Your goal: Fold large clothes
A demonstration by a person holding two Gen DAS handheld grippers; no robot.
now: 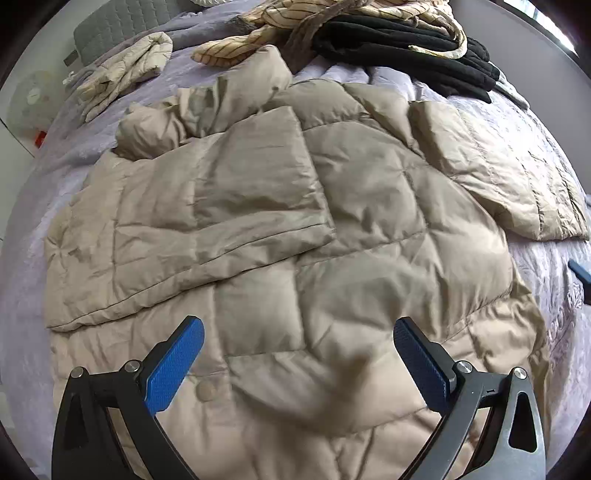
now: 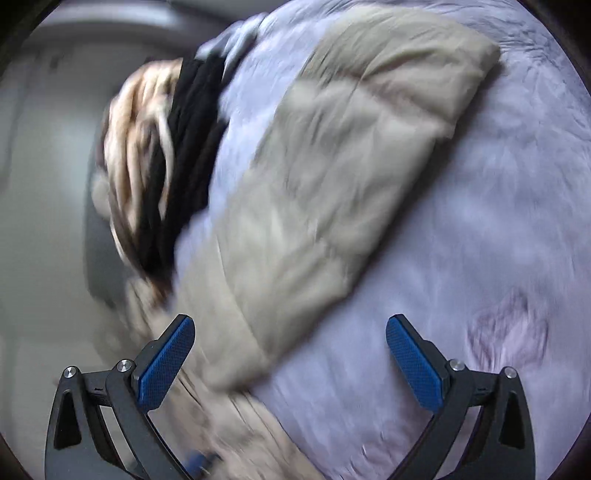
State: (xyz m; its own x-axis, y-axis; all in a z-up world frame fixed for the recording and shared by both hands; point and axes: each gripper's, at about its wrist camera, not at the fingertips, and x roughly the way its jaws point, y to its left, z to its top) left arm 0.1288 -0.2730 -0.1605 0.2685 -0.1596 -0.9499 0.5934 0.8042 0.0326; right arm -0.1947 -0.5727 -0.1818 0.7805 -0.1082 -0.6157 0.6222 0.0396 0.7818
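Puffer coat (image 1: 280, 206) spread flat under left tool (image 1: 299, 354) (splayed, empty); right view blurred, tool (image 2: 290, 350) likewise.

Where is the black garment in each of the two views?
Left wrist view: black garment at the top right, beyond the beige coat.
Right wrist view: black garment, blurred, left of centre.
Shared landmark: the striped cream cloth lying against it.
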